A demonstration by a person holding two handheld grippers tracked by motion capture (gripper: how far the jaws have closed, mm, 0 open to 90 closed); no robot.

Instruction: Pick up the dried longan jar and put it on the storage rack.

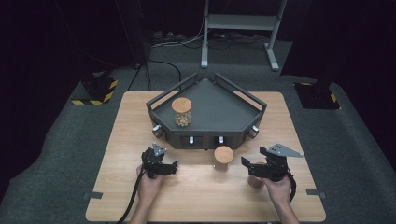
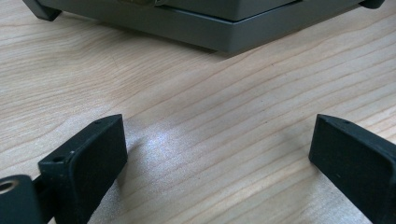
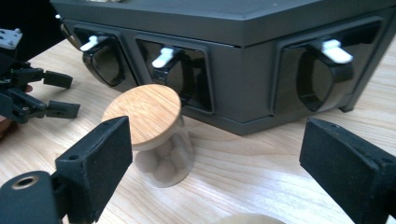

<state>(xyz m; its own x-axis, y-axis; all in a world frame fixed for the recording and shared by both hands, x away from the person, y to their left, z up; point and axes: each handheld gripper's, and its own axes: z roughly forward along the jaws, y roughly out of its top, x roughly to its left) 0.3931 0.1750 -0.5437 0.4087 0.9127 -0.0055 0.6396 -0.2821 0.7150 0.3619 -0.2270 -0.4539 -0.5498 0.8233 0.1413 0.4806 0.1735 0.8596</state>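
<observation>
- a glass jar (image 1: 223, 158) with a wooden lid stands upright on the wooden table (image 1: 196, 196), just in front of the dark corner tray (image 1: 219, 109).
- left gripper (image 1: 173, 166) rests spread wide, holding nothing.
- right gripper (image 1: 246, 167) gapes beside the jar, not touching it.

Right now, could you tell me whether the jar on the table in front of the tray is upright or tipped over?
Upright. The jar stands on its base on the table, wooden lid level on top, balls settled inside.
</observation>
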